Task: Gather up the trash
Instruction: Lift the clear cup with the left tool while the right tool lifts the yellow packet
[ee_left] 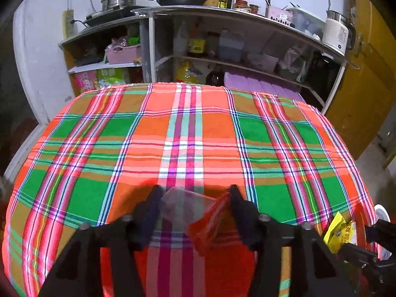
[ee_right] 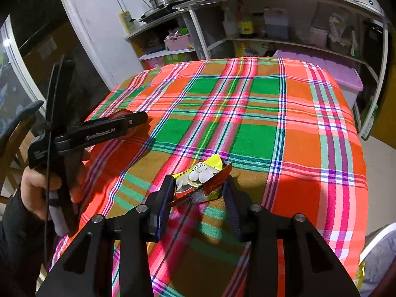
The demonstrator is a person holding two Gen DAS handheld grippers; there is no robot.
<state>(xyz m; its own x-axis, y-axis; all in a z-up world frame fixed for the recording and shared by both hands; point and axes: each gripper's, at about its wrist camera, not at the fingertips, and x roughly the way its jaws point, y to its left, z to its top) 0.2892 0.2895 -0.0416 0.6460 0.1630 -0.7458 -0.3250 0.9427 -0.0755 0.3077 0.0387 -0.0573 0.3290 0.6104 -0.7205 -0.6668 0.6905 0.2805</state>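
Closest to the lens, the right gripper [ee_right: 199, 179] has its jaws clenched on a yellow-and-red snack wrapper [ee_right: 212, 167], the left pad against the yellow end and the right pad against the red foil. Beneath both tools spreads the desk [ee_right: 259, 104] under a plaid cloth of orange, green and pink, with nothing else lying on its top that I can make out. Behind it stands a shelf unit [ee_left: 235, 24] crowded with pans, bottles and tubs. At the desk's left edge a person's hand [ee_right: 37, 188] carries the left gripper [ee_left: 195, 189], whose jaws stand wide with a crumpled clear-and-red wrapper [ee_left: 198, 205] filling the gap between them. It seems to touch both pads, but I cannot tell whether they press on it or it merely rests there. The yellow wrapper gapes open and shows several white pieces [ee_right: 200, 175] inside. By my reading, the picking-up step is finished for the right side and unsettled for the left, so disposal comes next. That calls for a firm hold on the clear wrapper first, then carrying both pieces off the desk to a bin, keeping the yellow wrapper's mouth upward so that the white pieces stay in. A white-rimmed thing [ee_right: 378, 237] beside the desk's right edge could be that bin, though too little of it shows to say.
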